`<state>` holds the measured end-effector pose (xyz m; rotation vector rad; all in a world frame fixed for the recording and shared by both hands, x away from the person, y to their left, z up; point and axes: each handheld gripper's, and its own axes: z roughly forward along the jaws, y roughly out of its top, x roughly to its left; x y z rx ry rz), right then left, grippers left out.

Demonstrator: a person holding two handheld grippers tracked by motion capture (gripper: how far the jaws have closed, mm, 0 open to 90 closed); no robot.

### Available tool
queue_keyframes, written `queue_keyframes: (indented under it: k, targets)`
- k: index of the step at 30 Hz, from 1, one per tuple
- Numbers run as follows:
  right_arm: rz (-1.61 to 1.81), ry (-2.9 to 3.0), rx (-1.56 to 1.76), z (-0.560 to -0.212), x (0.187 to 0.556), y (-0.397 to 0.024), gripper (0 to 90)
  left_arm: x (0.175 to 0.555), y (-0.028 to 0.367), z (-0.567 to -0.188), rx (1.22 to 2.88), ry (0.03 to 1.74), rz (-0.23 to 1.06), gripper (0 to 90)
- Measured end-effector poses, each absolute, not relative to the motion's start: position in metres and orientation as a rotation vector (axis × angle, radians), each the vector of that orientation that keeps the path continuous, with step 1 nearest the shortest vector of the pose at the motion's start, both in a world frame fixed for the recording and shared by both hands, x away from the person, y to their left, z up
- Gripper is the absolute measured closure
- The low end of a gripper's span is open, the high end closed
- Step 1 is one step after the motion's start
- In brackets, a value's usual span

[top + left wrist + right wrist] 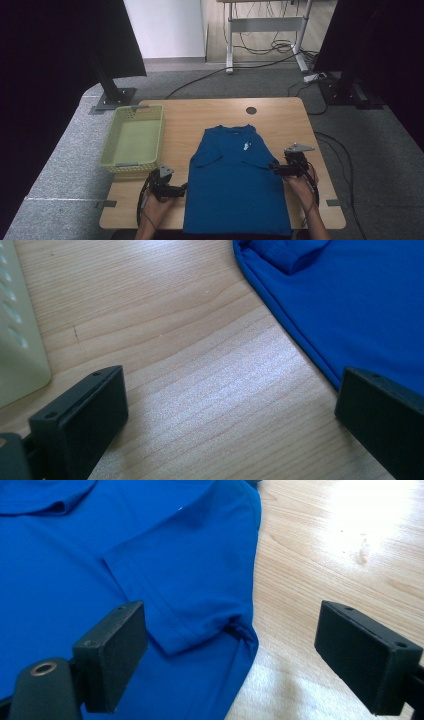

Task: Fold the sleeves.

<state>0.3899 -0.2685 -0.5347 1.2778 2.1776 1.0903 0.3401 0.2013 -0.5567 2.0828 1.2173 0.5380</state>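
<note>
A blue T-shirt (235, 180) lies flat in the middle of the wooden table (280, 115), both sleeves folded in over its body and the collar at the far end. My left gripper (181, 190) rests open on the table at the shirt's left edge; in the left gripper view the shirt's side edge (300, 350) runs between the jaws, with bare wood under the left one. My right gripper (273, 168) stands open at the shirt's right edge beside the folded right sleeve (195, 595). Its jaws straddle the shirt's edge with nothing gripped.
A pale green plastic basket (134, 137) stands on the table's left side, close to my left gripper, and its wall (15, 340) appears in the left gripper view. A round cable hole (251, 110) sits near the far edge. Black stands and cables occupy the floor beyond.
</note>
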Motion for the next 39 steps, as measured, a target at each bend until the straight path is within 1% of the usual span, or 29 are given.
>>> queue_keyframes:
  k: [2, 8, 11, 17, 18, 21, 27, 39]
  targets:
    - [1.089, 2.168, 1.277, -0.53, 0.382, -0.272, 13.2, 0.34, 0.201, -0.557, 2.083, 1.216, 0.537, 0.8]
    - [1.086, 2.168, 1.271, -0.528, 0.378, -0.274, 13.2, 0.341, 0.201, -0.557, 2.086, 1.211, 0.535, 0.8]
    - [1.092, 2.155, 1.262, -0.525, 0.365, -0.278, 12.8, 0.341, 0.201, -0.557, 2.086, 1.21, 0.535, 0.9]
    - [1.097, 2.145, 1.268, -0.527, 0.357, -0.284, 12.6, 0.34, 0.202, -0.557, 2.088, 1.204, 0.532, 0.9]
    - [1.099, 2.134, 1.285, -0.531, 0.349, -0.29, 12.4, 0.34, 0.202, -0.557, 2.089, 1.203, 0.532, 0.8]
    - [1.1, 2.131, 1.291, -0.533, 0.347, -0.292, 12.4, 0.34, 0.203, -0.557, 2.095, 1.192, 0.527, 0.8]
    - [1.057, 2.126, 1.348, -0.55, 0.332, -0.304, 12.2, 0.34, 0.203, -0.557, 2.096, 1.19, 0.525, 0.3]
    - [0.963, 2.146, 1.363, -0.563, 0.326, -0.308, 10.6, 0.34, 0.203, -0.557, 2.094, 1.195, 0.527, 0.4]
